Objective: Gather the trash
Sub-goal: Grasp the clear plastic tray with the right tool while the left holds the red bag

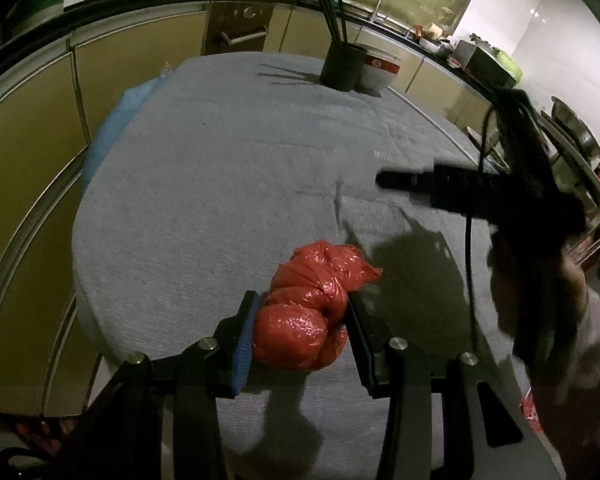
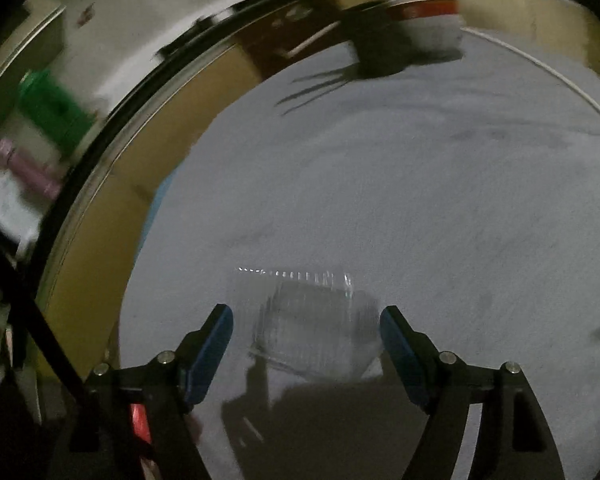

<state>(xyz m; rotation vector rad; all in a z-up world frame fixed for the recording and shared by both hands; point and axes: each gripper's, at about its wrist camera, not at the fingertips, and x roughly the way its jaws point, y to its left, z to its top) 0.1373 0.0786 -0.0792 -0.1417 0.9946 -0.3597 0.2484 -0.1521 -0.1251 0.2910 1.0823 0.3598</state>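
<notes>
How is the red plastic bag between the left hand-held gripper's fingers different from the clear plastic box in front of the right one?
The red plastic bag is opaque, soft and crumpled; the clear plastic box is see-through, ribbed and keeps a rigid shape. The left hand-held gripper is closed on the bag, pads against its sides; the right hand-held gripper stands open, with gaps beside the box. Both lie on the grey tablecloth.

Clear plastic container (image 2: 316, 324) on grey tablecloth (image 2: 440, 200), between the spread, non-touching fingers of the right claw (image 2: 306, 344).

no readable text, labels, brands, numbers or signs in either view
</notes>
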